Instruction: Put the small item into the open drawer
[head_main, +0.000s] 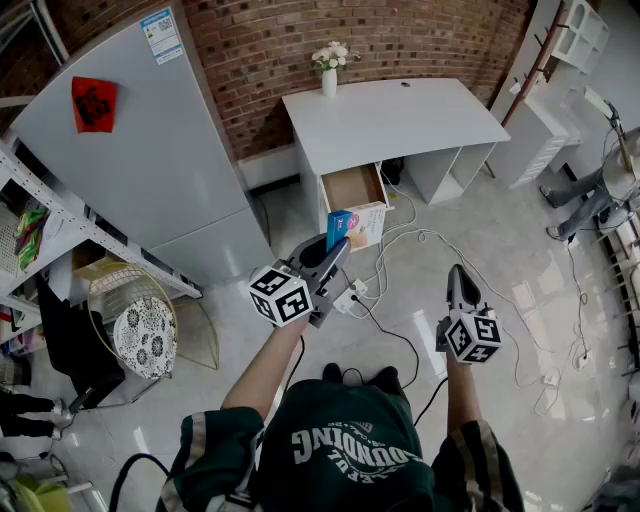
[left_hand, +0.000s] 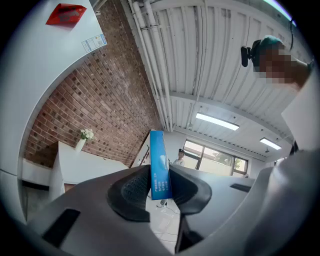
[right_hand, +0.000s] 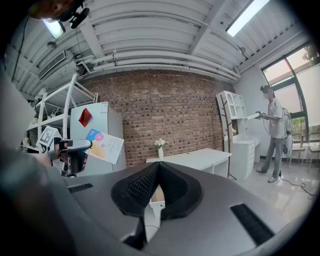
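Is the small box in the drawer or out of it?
Out. The left gripper clamps the blue box in the air, short of the open drawer.

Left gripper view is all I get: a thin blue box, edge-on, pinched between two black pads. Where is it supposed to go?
Observer: The head view shows a white desk ahead with one drawer pulled open under its top.
Operator: What's its flat side like?
Observer: In the right gripper view, the box has a white face with pink and orange print.
Operator: And the other gripper?
Observer: The right gripper is shut with nothing in it.
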